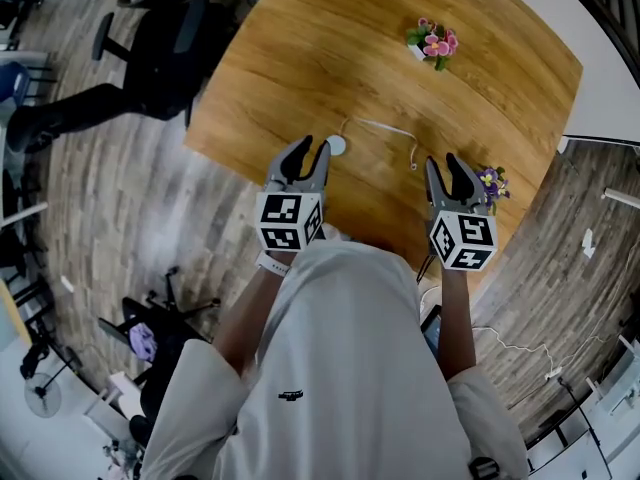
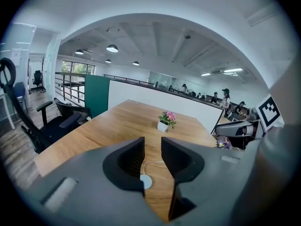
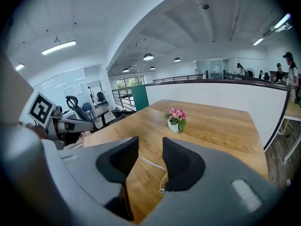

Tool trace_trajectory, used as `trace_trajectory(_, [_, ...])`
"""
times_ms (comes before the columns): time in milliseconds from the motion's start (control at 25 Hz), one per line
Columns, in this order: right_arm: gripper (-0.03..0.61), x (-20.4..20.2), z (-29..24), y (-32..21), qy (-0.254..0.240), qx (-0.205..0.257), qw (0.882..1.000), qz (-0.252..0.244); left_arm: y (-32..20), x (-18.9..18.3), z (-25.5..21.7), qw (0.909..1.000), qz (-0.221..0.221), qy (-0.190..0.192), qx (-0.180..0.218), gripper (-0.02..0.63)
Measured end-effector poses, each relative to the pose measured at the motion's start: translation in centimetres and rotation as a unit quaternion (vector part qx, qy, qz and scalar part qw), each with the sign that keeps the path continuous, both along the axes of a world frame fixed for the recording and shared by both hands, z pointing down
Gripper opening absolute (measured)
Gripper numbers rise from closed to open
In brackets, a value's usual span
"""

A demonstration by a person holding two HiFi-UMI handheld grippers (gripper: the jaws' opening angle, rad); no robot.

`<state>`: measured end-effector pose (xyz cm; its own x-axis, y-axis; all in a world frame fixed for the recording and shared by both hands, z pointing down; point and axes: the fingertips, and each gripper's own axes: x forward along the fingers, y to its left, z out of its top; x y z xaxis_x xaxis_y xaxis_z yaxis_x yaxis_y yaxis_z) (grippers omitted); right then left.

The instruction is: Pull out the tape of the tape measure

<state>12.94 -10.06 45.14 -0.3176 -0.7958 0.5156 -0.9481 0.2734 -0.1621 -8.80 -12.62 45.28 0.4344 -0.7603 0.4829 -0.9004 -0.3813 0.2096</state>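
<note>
**Desk-side:** Where's the tape measure sitting?

**Me:** On the desk (image 1: pixel 300 58), near the front edge. Its round white case (image 1: pixel 336 145) lies just off the tips of my left gripper (image 1: pixel 306 154). The tape (image 1: pixel 380 125) runs out of the case in a loose white arc to the right, and its end (image 1: pixel 413 165) lies near my right gripper (image 1: pixel 447 165).

**Desk-side:** And the jaws?

**Me:** The left jaws stand a narrow gap apart and grip nothing. Looking along them, I see the case on the wood through the gap, a little past the tips. I can't tell from the head view whether the nearer tip touches it. The right jaws are parted a bit wider and are also empty. The tape's end shows on the desk through that gap, with neither pad on it.

**Desk-side:** Anything else around?

**Me:** A small white pot of pink flowers (image 1: pixel 432 43) stands toward the far side, well apart from the tape. A little bunch of purple flowers (image 1: pixel 490 181) sits just beside the right gripper at the desk's edge. A black office chair (image 1: pixel 170 38) stands on the floor off the desk's left side.
</note>
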Motion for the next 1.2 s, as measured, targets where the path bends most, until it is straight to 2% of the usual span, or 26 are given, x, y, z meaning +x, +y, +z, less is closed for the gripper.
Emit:
trace_trajectory(160, [0.163, 0.0, -2.9, -0.2, -0.019, 0.028, 0.999, 0.012, -0.5, -0.3, -2.7, 0.9996, 0.007, -0.005, 0.028, 0.133])
trace_trajectory(560, [0.16, 0.8, -8.7, -0.1, -0.022, 0.09, 0.996, 0.01, -1.1, -0.4, -8.9, 0.9957, 0.012, 0.003, 0.092, 0.132])
trace_trajectory(1080, [0.143, 3.8, -14.1, 2.7, -0.02, 0.145, 0.989, 0.031, 0.8, -0.4, -13.4, 0.989, 0.007, 0.003, 0.147, 0.111])
trace_trajectory(1200, [0.132, 3.7, -15.9, 3.7, -0.02, 0.163, 0.986, 0.03, 1.7, -0.8, -14.6, 0.9863, -0.008, 0.008, 0.165, 0.08])
